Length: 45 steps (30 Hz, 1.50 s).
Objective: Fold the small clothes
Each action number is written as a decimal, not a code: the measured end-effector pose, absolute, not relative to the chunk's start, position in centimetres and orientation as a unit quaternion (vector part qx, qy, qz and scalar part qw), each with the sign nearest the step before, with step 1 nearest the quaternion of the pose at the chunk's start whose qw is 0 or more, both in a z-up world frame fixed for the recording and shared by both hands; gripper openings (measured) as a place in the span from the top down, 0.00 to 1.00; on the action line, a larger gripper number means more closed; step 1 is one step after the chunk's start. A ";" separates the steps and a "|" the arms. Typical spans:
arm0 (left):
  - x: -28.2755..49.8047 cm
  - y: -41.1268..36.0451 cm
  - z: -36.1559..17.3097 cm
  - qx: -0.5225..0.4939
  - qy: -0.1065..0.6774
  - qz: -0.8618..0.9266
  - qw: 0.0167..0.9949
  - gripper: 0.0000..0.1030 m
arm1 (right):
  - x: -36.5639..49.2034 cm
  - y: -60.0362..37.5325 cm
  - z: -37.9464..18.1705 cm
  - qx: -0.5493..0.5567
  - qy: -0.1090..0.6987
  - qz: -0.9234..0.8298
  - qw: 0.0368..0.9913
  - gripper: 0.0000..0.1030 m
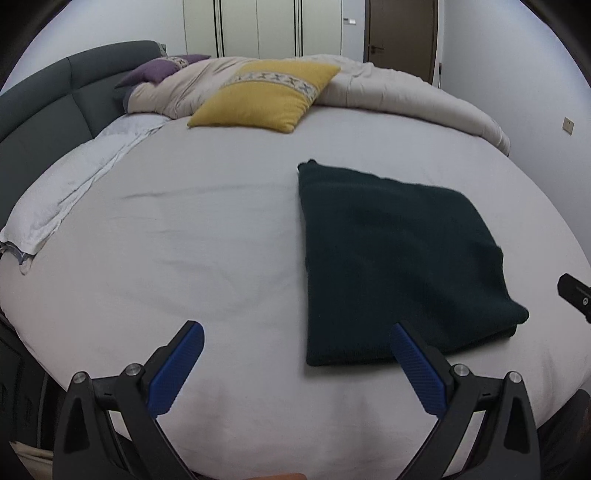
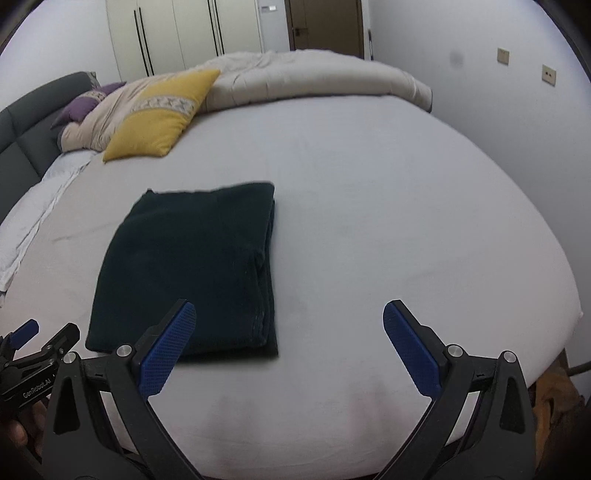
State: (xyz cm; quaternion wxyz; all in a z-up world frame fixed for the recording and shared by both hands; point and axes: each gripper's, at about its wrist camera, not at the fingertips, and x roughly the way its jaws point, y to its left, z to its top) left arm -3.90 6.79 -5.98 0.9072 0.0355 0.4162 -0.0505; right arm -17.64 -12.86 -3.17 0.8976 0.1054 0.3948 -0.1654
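A dark green, nearly black garment (image 1: pixel 399 258) lies folded into a thick rectangle on the light grey bed sheet (image 1: pixel 184 240); it also shows in the right wrist view (image 2: pixel 188 266), with stacked fold layers along its right edge. My left gripper (image 1: pixel 295 338) is open and empty, hovering over the sheet near the garment's front left corner. My right gripper (image 2: pixel 288 317) is open and empty, hovering just right of the garment's front edge. The left gripper's body (image 2: pixel 33 354) shows at the lower left of the right wrist view.
A yellow cushion (image 1: pixel 262 94), a purple cushion (image 1: pixel 159 70) and a bunched beige duvet (image 1: pixel 406 92) lie at the far side of the bed. A white pillow (image 1: pixel 62 192) rests by the dark grey headboard (image 1: pixel 44 103). Wardrobe doors (image 2: pixel 177 33) stand behind.
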 end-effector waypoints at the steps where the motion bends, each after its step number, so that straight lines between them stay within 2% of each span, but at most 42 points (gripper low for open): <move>1: -3.9 6.7 -6.1 0.037 0.416 -0.051 0.907 0.00 | -17.3 -12.7 -3.9 0.102 0.398 -0.164 0.897 0.00; 6: -4.0 6.7 -6.3 0.038 0.418 -0.049 0.906 0.00 | -14.7 -11.6 -5.7 0.080 0.409 -0.155 0.896 0.00; 19: -3.6 7.2 -6.6 0.033 0.421 -0.046 0.905 0.00 | -15.7 -11.1 -4.3 0.057 0.422 -0.138 0.894 0.00; 45: -4.2 7.2 -6.7 0.028 0.423 -0.044 0.905 0.00 | -15.1 -10.7 -4.9 0.058 0.428 -0.131 0.892 0.00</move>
